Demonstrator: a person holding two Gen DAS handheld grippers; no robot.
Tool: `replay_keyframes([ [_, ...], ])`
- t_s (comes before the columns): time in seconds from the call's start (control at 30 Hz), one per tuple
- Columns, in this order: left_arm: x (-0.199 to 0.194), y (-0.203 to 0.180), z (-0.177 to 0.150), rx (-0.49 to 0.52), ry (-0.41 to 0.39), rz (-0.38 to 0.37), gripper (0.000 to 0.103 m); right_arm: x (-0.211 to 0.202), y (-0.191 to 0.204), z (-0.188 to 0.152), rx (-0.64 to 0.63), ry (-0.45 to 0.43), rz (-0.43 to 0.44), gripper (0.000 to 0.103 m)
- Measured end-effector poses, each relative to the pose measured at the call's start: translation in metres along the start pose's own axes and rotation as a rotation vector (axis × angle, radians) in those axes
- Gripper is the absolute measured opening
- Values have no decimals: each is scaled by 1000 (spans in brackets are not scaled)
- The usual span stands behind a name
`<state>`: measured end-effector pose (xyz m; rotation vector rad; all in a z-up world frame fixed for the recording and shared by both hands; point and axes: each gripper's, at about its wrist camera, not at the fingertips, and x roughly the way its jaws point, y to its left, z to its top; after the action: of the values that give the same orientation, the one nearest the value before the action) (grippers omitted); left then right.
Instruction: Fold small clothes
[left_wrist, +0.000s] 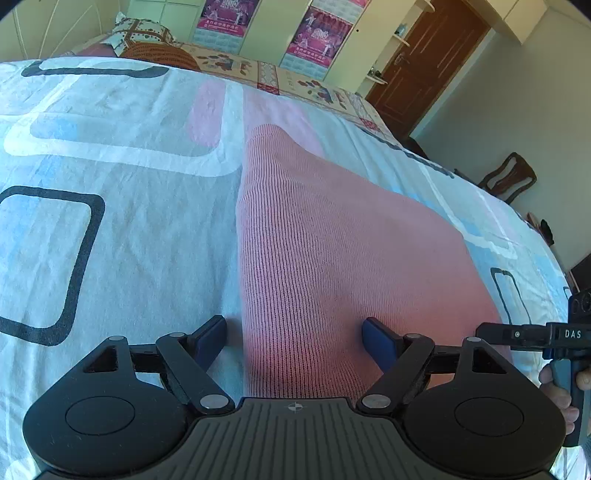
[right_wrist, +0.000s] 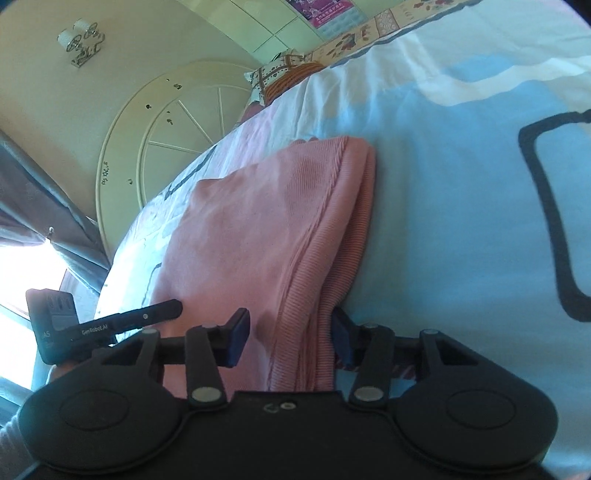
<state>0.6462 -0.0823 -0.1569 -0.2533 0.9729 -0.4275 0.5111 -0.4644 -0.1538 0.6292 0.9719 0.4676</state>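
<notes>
The bed (left_wrist: 110, 229) fills both views, covered by a pale sheet with blue, white and black rounded squares. On it lies the pink knit (left_wrist: 332, 251), a ribbed garment folded into several layers; in the right wrist view its stacked, ribbed edges (right_wrist: 332, 258) face the open blue stretch of sheet.

The left gripper (left_wrist: 294, 334) stands spread wide, straddling the knit's near end: its left pad (left_wrist: 210, 334) is over bare sheet just beside the cloth's straight left edge, its right pad (left_wrist: 378, 341) sits over the pink fabric. Neither pad presses the cloth.

The right gripper (right_wrist: 288, 339) is about half spread at the knit's near corner. Its left pad (right_wrist: 238, 338) rests on top of the cloth, and its right pad (right_wrist: 341, 338) is tucked beside or under the folded edge; the cloth lies between them, but whether they pinch it I cannot tell, as the fold hides the contact.

Open sheet runs wide to the left of the knit in the left view and to its right in the right view. The two grippers are close together. A round headboard (right_wrist: 159, 147) and a brown door (left_wrist: 424, 62) stand well clear.
</notes>
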Motion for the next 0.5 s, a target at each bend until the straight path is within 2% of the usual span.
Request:
replay_keyframes([
  [0.1,-1,1,1,-2,9,-6,79,0,-10,2,37,25,67,46],
  [0.13,0,0,1,3,12,-4,79,-3,-14,1,33,22,66,36],
  [0.17,0,0,1,5,14,-1,79,-7,-18,1,34,15,54,31],
  [0.3,1,-2,1,6,15,11,79,6,-28,3,113,-7,111,30],
  [0.37,1,-3,3,1,19,16,78,17,-23,6,104,-18,127,30],
  [0.47,-1,-6,3,-5,21,-2,63,15,-14,5,67,-27,68,25],
  [0.5,-1,-8,3,1,19,8,62,11,-10,4,39,-38,36,24],
])
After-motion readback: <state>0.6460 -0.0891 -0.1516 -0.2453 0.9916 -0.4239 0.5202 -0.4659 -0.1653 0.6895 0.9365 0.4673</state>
